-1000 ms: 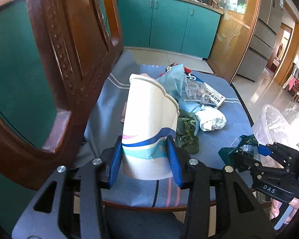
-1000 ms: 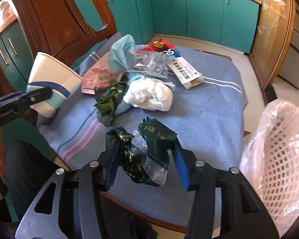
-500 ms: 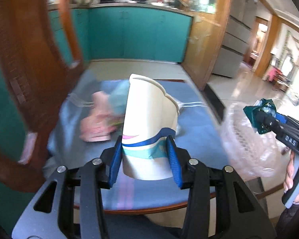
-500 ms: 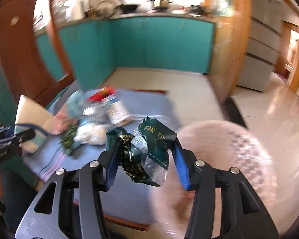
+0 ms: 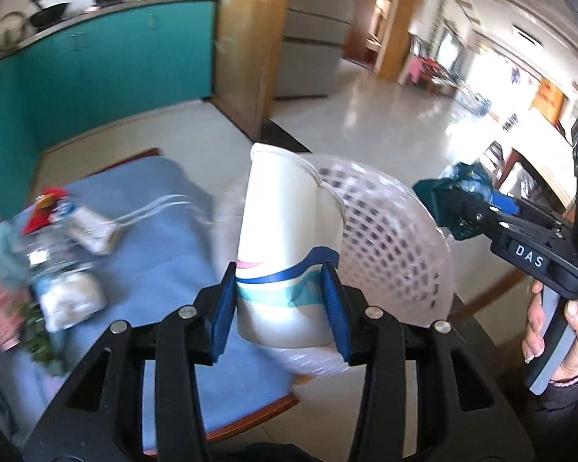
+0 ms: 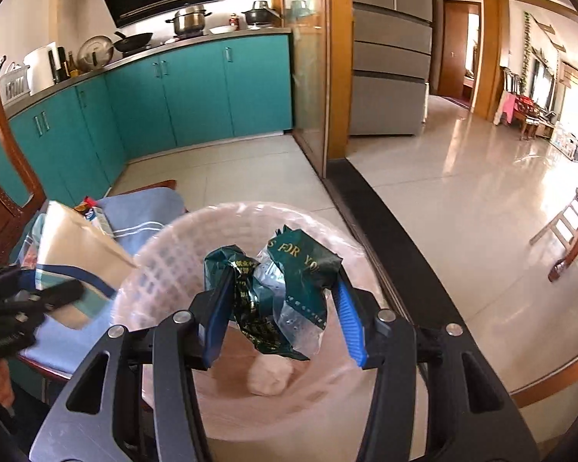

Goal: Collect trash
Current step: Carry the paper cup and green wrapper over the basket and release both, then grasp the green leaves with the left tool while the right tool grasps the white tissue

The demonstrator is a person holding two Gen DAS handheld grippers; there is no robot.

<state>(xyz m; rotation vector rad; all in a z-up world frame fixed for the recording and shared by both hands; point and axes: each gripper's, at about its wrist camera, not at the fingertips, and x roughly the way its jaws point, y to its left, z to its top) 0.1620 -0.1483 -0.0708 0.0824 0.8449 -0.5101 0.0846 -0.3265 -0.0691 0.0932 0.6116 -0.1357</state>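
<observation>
Right hand-held gripper (image 6: 283,310) tilted down over bin (image 6: 165,265).

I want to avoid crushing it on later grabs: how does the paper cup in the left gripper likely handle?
The paper cup is probably light and thin-walled: its rim is already dented, so hard squeezing likely buckles it. The left gripper clamps it near the base, likely the stiffer part. Its smooth printed wall may slip under a loose grip.

Left gripper (image 5: 279,304): pointing forward and down, blue pads clamped on both sides of a held cup; right gripper (image 6: 283,308): angled downward, pads pinched on a crumpled wrapper, handle gripped by a bare hand (image 5: 558,331) with sleeve cuff showing.
</observation>
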